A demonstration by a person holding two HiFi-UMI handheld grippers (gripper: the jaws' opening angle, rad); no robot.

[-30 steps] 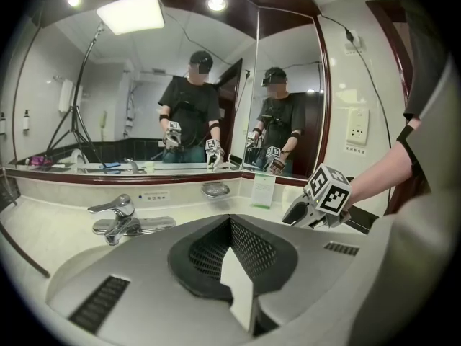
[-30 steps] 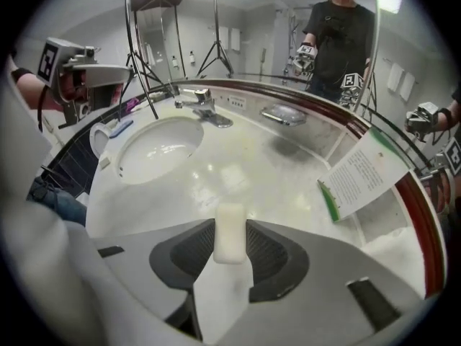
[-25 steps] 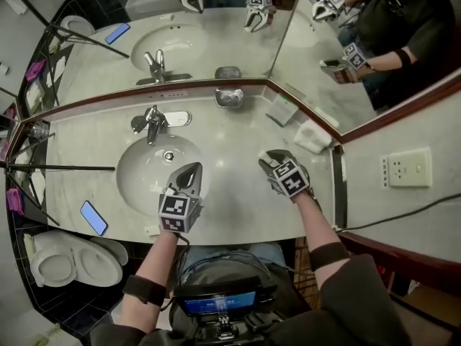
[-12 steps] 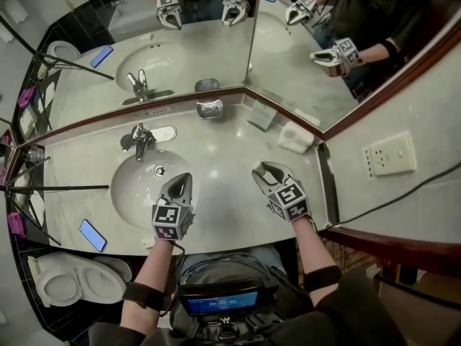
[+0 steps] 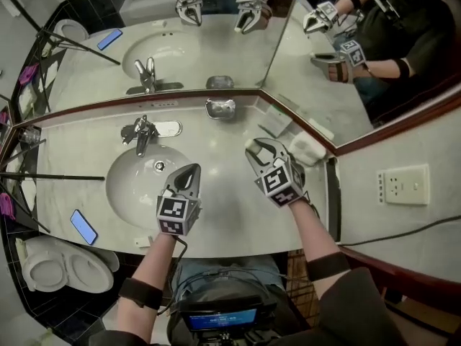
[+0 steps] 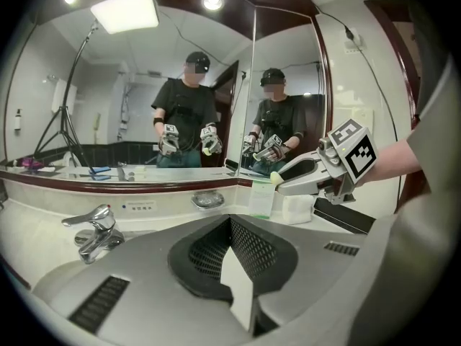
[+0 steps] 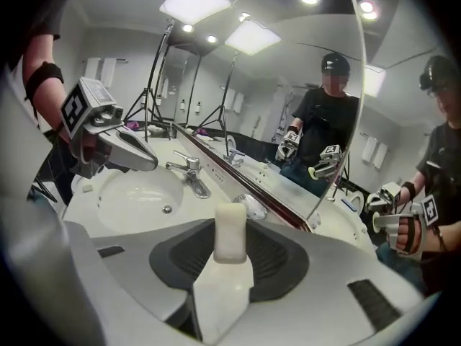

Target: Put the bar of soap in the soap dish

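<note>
A pale bar of soap [image 7: 231,241] stands upright between the jaws of my right gripper [image 5: 256,150], which is shut on it and held above the counter, right of the basin. The soap dish [image 5: 220,108], a small shiny bowl, sits at the back of the counter against the mirror, beyond and to the left of the soap; it also shows as the soap dish [image 7: 253,206] just past the bar. My left gripper [image 5: 190,171] hovers over the basin's right rim, shut and with nothing in it. From the left gripper view, the right gripper [image 6: 282,186] reaches in from the right, and the dish [image 6: 207,200] lies ahead.
A chrome faucet [image 5: 140,132] stands behind the round sink basin [image 5: 122,193]. A folded white cloth [image 5: 308,150] and a small card [image 5: 276,121] lie in the corner by the angled mirror. A phone [image 5: 83,226] rests on the counter's front left edge. Tripod legs cross at the far left.
My right gripper has risen and moved toward the back of the counter with the soap, rolling a little. The left gripper has shifted slightly and stays shut.
</note>
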